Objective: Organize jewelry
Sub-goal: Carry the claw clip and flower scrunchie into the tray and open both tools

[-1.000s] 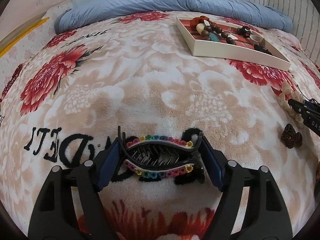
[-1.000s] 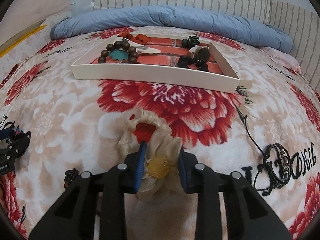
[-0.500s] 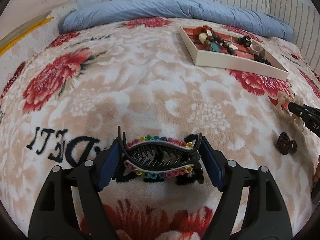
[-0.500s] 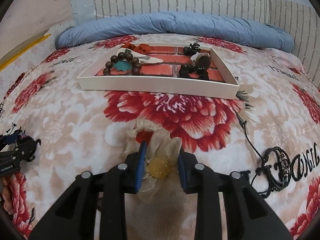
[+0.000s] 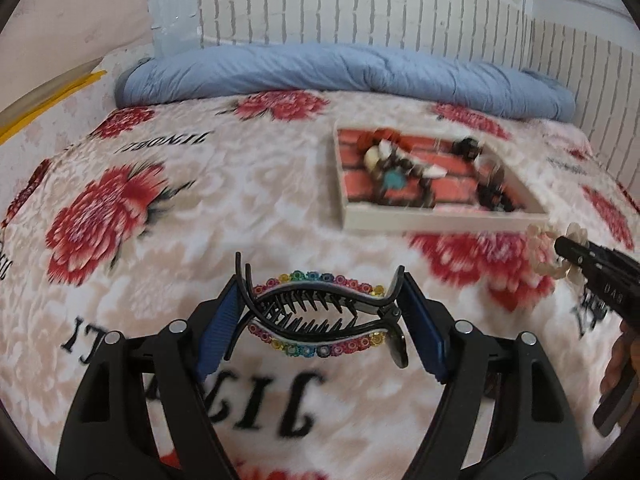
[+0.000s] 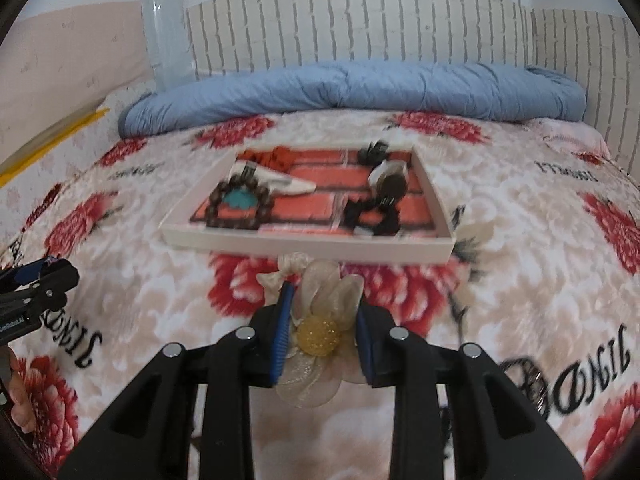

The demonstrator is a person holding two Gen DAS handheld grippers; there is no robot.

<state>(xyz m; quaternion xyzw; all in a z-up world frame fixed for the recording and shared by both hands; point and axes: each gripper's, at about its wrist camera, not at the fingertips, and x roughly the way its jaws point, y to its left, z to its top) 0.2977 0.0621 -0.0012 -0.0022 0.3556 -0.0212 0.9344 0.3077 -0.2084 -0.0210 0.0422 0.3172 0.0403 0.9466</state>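
White brick-patterned walls and a rolled blue duvet (image 5: 340,76) close off the far edge of the bed, whose plush blanket (image 5: 240,184) with red flowers and black lettering carries everything I am sorting. Starting at the left, my left gripper (image 5: 318,318) is clamped end to end on a black hair claw (image 5: 320,312) trimmed with rainbow stones, held clear of the blanket. Further right and toward the far edge sits the shallow white tray (image 6: 312,246) with a brick-print floor, already holding a ring of dark wooden beads (image 6: 238,206), a black scrunchie (image 6: 370,214) and a few other pieces too blurred to name. On the right, my right gripper (image 6: 322,326) is squeezed on a cream fabric flower hair tie (image 6: 320,312) with a yellow bead centre, just short of the tray's near wall. A dark corded bracelet (image 6: 528,380) lies on the blanket near the right edge, not yet collected. I judge both pieces to be mid-carry toward the tray; next, each gripper must clear the near wall, come over a bare patch of the tray floor and let go without disturbing what already lies there.
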